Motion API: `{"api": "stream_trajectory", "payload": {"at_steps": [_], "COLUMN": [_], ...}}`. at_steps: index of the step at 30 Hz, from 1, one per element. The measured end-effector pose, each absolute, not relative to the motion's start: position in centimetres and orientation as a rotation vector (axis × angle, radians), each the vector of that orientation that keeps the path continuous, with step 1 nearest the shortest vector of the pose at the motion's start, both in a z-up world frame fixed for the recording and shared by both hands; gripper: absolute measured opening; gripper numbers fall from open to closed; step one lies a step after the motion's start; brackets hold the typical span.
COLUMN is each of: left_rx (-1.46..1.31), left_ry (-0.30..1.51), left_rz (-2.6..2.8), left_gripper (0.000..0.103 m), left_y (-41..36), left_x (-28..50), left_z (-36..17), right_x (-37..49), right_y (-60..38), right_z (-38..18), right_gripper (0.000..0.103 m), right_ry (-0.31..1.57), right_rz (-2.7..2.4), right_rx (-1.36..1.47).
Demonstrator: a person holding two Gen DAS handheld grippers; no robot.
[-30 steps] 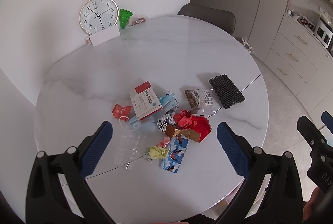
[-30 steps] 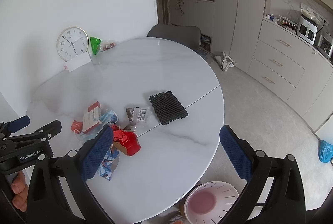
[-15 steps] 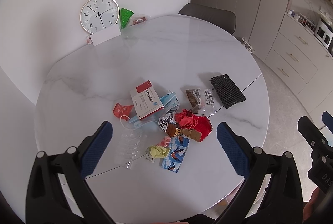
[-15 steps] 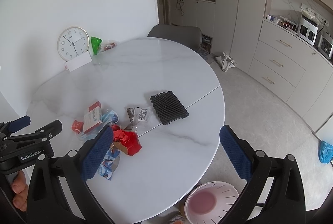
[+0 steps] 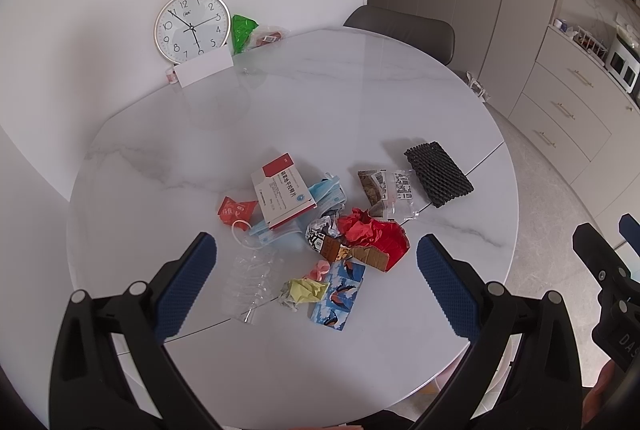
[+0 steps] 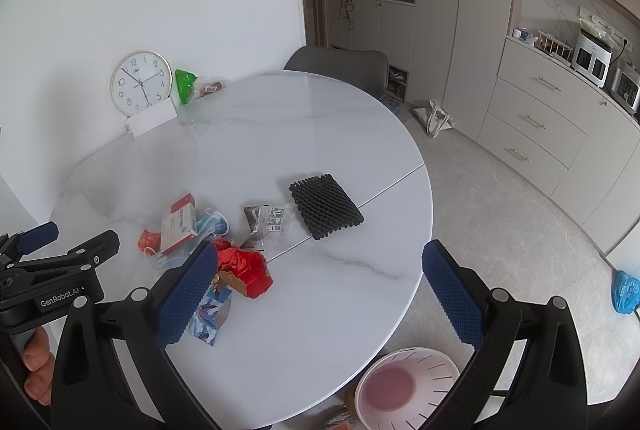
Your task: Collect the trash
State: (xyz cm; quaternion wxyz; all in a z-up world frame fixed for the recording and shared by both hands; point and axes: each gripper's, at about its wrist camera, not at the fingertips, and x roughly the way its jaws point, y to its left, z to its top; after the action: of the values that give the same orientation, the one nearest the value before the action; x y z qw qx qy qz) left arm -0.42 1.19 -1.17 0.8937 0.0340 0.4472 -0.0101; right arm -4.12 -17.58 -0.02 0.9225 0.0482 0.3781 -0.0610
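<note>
Marble counter (image 5: pixel 360 102): trash pile (image 5: pixel 320 230) sits at 6 o'clock near your edge, far half bare. Your left gripper (image 5: pixel 316 270) and right gripper (image 6: pixel 316 282) hover, jaws wide, empty.

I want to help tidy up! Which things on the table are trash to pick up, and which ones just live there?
Trash to collect: red crumpled paper, medicine box, blue face masks, black foam net, snack wrapper, yellow wad, penguin packet.

Probably staying: clock, white card, green bag, chair.
</note>
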Motion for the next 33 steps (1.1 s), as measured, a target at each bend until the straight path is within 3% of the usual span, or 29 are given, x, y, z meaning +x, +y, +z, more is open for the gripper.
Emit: {"api": "stream_trajectory", "payload": {"at_steps": [16, 33], "left_rx": [0.096, 0.333], "left_ry": [0.910, 1.103], "left_rz": [-0.079, -0.285], "left_gripper": [0.097, 0.096], "left_y": [4.1, 12.0], "left_x": [-0.1, 3.6], "left_z": [-2.9, -16.9], "right_x": [-4.1, -3.9], "right_y": [-17.6, -15.5], "right_z": [-1.8, -11.6], "right_gripper": [0.101, 0.101], "right_ry": [0.807, 1.026], "right_rz": [-0.139, -0.188], "right_rx": [0.129, 0.189]}}
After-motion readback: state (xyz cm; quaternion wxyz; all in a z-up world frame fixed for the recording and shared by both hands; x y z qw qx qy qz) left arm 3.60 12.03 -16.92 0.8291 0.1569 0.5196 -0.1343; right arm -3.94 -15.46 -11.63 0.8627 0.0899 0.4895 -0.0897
